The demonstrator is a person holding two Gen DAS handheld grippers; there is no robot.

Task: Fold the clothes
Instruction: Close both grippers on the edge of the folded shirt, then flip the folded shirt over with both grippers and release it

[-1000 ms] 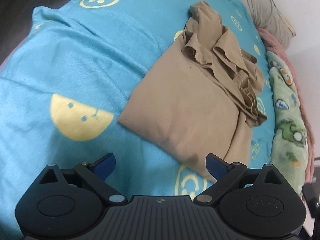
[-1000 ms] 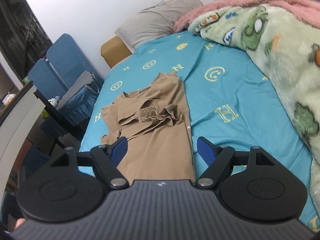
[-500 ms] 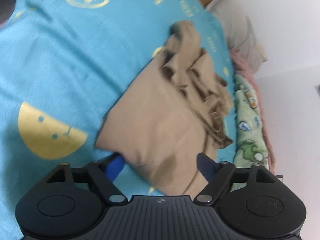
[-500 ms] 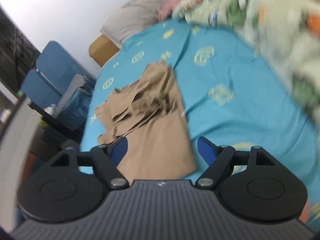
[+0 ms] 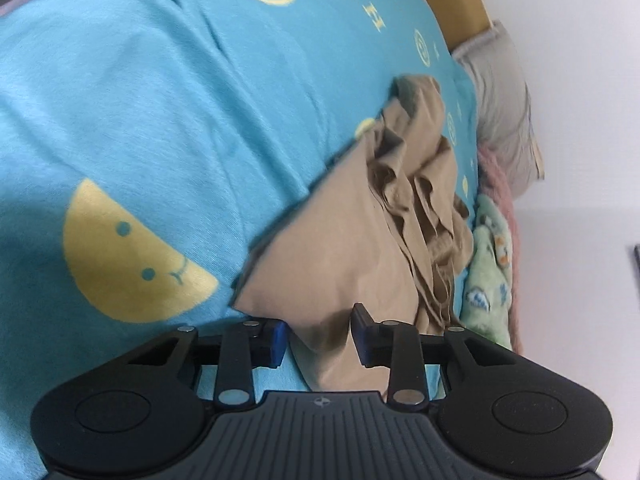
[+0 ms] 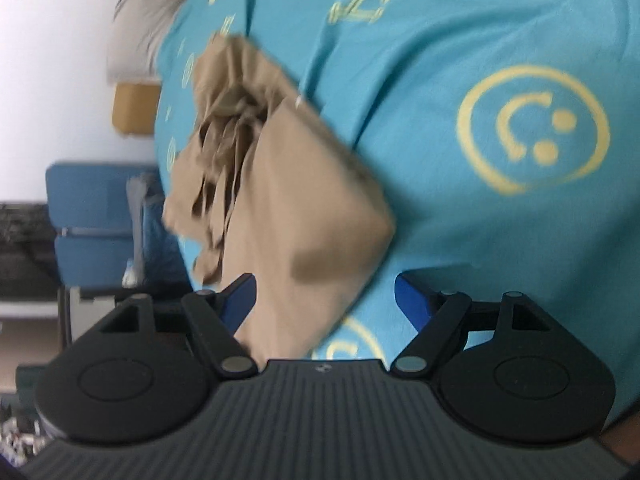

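Note:
A tan garment lies partly folded on the blue bedsheet, its far end bunched up. My left gripper is half closed around the garment's near hem, with the cloth between its blue pads and a gap still showing. In the right wrist view the same garment lies ahead. My right gripper is open, its left pad at the cloth's near corner and its right pad over the bare sheet.
A grey pillow and a green and pink blanket lie past the garment. A blue chair stands beside the bed, by a white wall.
Both grippers have dropped close to the garment's near edge. The left jaws have narrowed around the hem. The right gripper has rolled and stays open.

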